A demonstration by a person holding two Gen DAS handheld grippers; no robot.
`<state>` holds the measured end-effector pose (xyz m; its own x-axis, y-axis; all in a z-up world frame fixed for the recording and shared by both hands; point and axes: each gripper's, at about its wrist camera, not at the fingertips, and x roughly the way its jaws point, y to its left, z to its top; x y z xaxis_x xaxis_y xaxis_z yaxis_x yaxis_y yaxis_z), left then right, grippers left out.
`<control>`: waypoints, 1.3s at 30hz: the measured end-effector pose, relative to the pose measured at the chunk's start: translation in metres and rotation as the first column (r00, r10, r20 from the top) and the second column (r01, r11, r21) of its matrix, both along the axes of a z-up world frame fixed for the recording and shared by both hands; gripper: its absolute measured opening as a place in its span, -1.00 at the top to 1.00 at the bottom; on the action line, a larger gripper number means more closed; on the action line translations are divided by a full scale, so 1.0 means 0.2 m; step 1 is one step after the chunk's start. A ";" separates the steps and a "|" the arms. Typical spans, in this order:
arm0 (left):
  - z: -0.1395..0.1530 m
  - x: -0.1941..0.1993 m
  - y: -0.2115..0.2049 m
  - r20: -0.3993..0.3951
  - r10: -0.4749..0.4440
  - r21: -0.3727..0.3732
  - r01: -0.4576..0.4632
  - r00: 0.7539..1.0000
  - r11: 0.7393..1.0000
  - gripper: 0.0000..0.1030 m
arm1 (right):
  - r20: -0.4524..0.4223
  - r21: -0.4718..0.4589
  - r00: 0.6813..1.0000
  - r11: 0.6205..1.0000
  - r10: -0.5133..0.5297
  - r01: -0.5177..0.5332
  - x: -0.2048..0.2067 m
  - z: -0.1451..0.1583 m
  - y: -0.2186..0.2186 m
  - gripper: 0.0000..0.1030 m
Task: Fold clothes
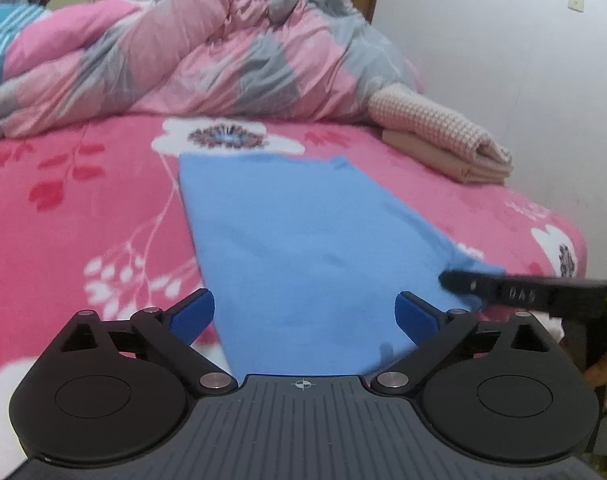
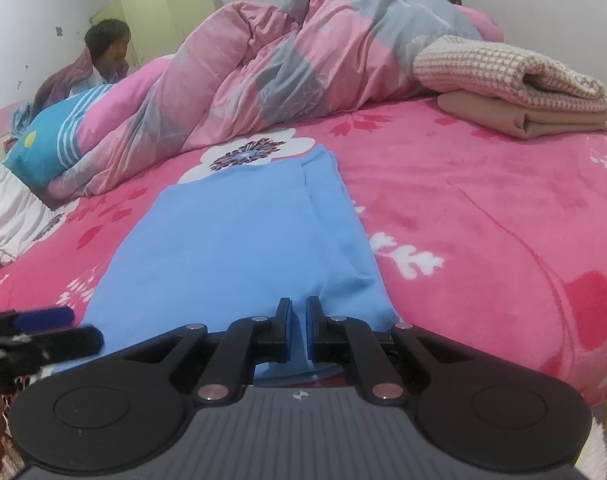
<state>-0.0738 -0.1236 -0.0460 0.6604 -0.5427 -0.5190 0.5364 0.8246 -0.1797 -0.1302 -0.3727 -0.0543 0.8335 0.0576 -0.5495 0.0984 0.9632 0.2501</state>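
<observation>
A light blue garment (image 1: 303,232) lies flat and folded lengthwise on the pink floral bedspread (image 1: 83,208). My left gripper (image 1: 304,314) is open just above the garment's near edge, blue pads on either side of the cloth, holding nothing. In the right wrist view the same garment (image 2: 231,240) runs away from me, and my right gripper (image 2: 299,322) is shut on its near right corner, with cloth pinched between the pads. One of the right gripper's fingers (image 1: 469,285) lies on that corner in the left wrist view. The left gripper's fingers (image 2: 43,328) show at the lower left.
A crumpled pink and grey quilt (image 2: 287,68) fills the back of the bed. Folded beige and checked cloths (image 2: 519,88) are stacked at the back right. A blue striped pillow (image 2: 51,144) and a person (image 2: 107,48) are at the far left. The bed's edge drops off at right.
</observation>
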 end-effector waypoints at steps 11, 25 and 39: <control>-0.04 0.21 -0.09 -0.154 0.105 0.142 -0.083 0.983 0.986 -0.94 | -0.053 -0.016 0.999 1.000 -0.003 0.003 0.04 0.04 0.01 0.88; -0.03 0.24 -0.16 -0.196 0.150 0.221 -0.105 0.969 0.970 -0.99 | -0.073 -0.187 0.997 0.982 0.012 -0.025 0.15 0.07 0.11 0.44; -0.02 0.25 -0.17 -0.219 0.165 0.237 -0.112 0.962 0.965 -1.00 | -0.069 -0.264 0.995 0.964 -0.067 0.047 0.20 0.03 0.04 0.24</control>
